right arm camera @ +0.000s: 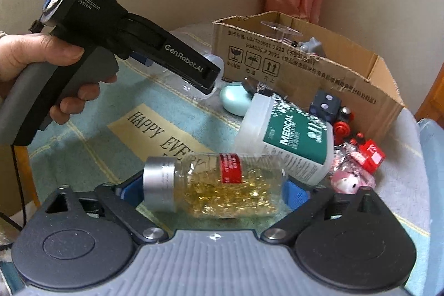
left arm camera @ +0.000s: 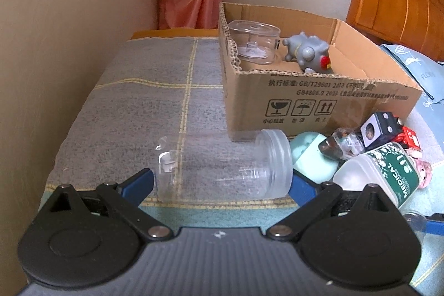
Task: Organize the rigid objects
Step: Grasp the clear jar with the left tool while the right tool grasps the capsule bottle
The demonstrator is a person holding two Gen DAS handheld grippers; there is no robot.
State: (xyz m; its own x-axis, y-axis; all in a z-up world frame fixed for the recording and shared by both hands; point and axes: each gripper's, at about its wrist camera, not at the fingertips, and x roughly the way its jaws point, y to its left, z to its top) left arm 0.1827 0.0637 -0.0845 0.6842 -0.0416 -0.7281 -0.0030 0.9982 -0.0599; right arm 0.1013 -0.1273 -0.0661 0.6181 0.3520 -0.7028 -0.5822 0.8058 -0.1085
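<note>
Surface: a bed with a grey and teal checked blanket carries everything.
Cardboard box: sits toward the far right of the bed; a clear round container and a grey toy already lie inside.
Clear jar: lying on its side just before the box's near wall, between the left tongs.
Left tongs: spread wide, one blue pad at each end of the jar; I cannot tell whether they press on it.
Capsule bottle: on its side near the bed's front edge, silver cap to the left.
Right tongs: wide apart, flanking the bottle end to end; contact looks close but no firm grip shows.
Risk, clear jar: smooth, round and gripped lengthwise, it may pop out or roll.
Risk, clutter: the white medical bottle lies just beside the capsule bottle; a lift could nudge it.
</note>
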